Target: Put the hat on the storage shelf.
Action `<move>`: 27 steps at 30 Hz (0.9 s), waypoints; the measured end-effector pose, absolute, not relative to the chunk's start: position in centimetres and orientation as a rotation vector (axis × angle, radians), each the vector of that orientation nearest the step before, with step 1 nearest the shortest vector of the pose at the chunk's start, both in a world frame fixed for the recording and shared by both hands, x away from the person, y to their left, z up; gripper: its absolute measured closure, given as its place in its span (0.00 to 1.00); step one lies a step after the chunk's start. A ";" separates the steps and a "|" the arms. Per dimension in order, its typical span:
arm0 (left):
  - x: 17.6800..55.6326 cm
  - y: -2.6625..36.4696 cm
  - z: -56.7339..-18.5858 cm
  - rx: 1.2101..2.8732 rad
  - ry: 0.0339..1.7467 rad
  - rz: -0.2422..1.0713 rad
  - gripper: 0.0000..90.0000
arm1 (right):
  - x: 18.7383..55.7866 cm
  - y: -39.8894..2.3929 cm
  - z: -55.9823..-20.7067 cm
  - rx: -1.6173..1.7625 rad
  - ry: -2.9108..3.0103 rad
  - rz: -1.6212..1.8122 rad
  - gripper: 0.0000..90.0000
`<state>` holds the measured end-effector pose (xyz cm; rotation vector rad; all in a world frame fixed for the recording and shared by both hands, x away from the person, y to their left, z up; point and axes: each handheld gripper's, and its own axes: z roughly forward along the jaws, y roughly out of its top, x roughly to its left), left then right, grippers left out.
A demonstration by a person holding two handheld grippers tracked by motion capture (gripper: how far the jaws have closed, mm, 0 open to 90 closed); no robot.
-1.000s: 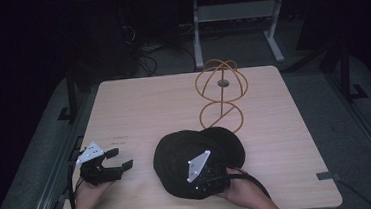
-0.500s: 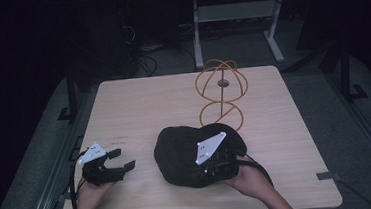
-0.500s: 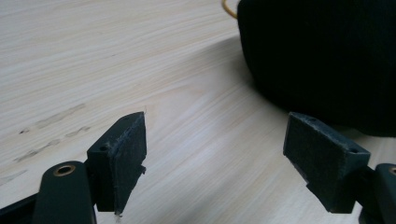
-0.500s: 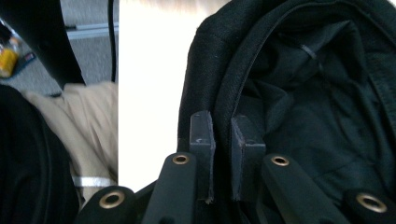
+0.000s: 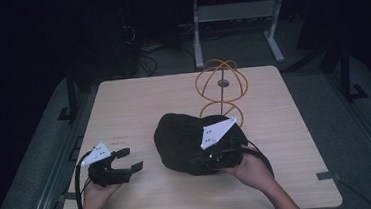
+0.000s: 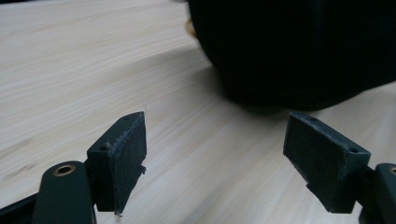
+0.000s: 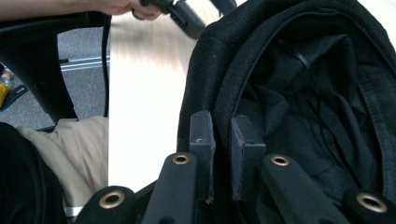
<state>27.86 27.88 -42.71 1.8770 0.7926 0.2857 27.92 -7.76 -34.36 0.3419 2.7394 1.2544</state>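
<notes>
A black fabric hat (image 5: 178,137) lies on the wooden table (image 5: 138,100), its near right edge lifted off the surface. My right gripper (image 5: 213,158) is shut on that rim; in the right gripper view the jaws (image 7: 223,135) pinch the hat's (image 7: 303,93) edge, and its dark lining shows. My left gripper (image 5: 130,159) hovers to the left of the hat, open with nothing between its jaws. In the left gripper view the wide-open gripper (image 6: 219,140) points at the hat's (image 6: 299,46) lower side, a short way off.
An orange wire stand (image 5: 221,89) with looped rings rises just behind the hat at the table's middle back. A metal frame leg (image 5: 196,28) and cables stand on the dark floor beyond the table. A person's trouser leg (image 7: 79,149) lies by the table's near edge.
The right gripper has risen with the hat's rim, tipping the hat up and bunching it leftward. The left gripper has shifted slightly toward the hat.
</notes>
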 end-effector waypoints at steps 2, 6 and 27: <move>27.7 27.2 -42.5 1.874 0.763 0.280 0.23 | 28.0 -7.8 -34.0 0.341 2.729 1.258 0.90; 27.4 25.9 -42.1 1.896 0.694 0.315 0.23 | 28.1 -7.8 -33.3 0.334 2.712 1.273 0.90; 28.3 21.7 -39.7 1.795 0.519 0.335 0.27 | 28.4 -7.3 -29.5 0.259 2.669 1.354 0.90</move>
